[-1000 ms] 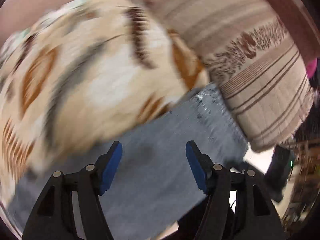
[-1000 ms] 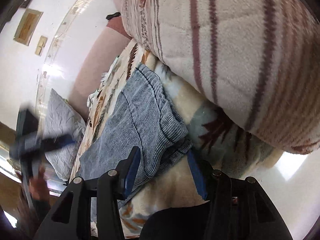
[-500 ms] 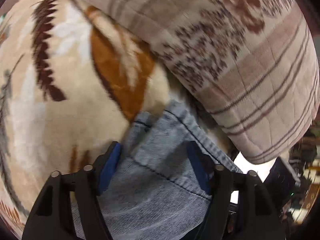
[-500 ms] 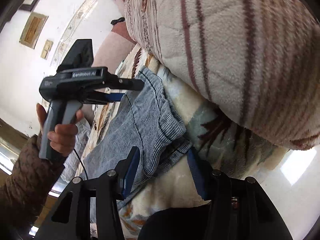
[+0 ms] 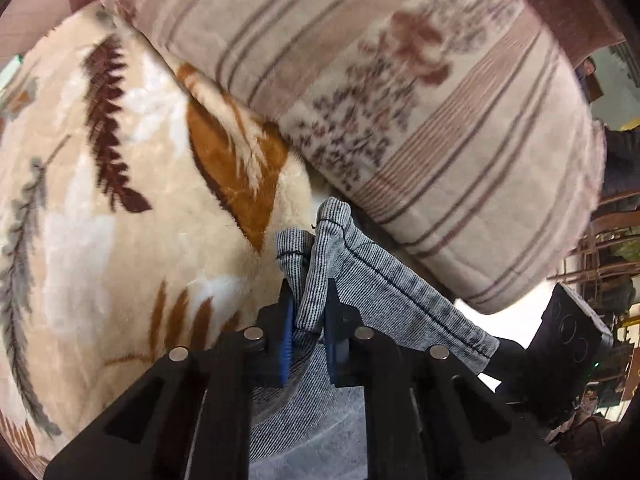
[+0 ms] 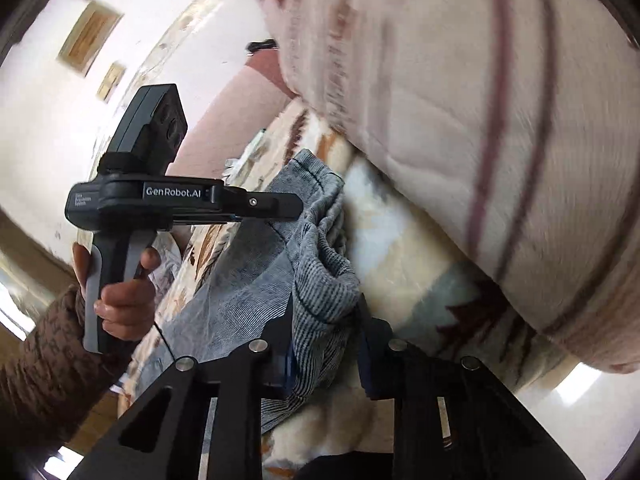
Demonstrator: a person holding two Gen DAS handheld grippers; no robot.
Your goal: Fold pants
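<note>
Two grippers pinch the grey-blue ribbed-denim pants [image 5: 372, 280] at lower centre of each frame: the left gripper [image 5: 307, 320] bunches one corner, the right gripper [image 6: 324, 344] another, over the cream leaf-patterned fleece blanket [image 5: 132, 216], beside the striped quilted pillow [image 5: 440, 120].

The left gripper [image 5: 307, 322] is squeezed tight, with cloth pinched between its blue pads [image 5: 286, 334]. A bare left hand [image 6: 120, 292] in a brown sleeve holds its handle. The right gripper [image 6: 324, 344] has closed in on a bunch of cloth too.
</note>
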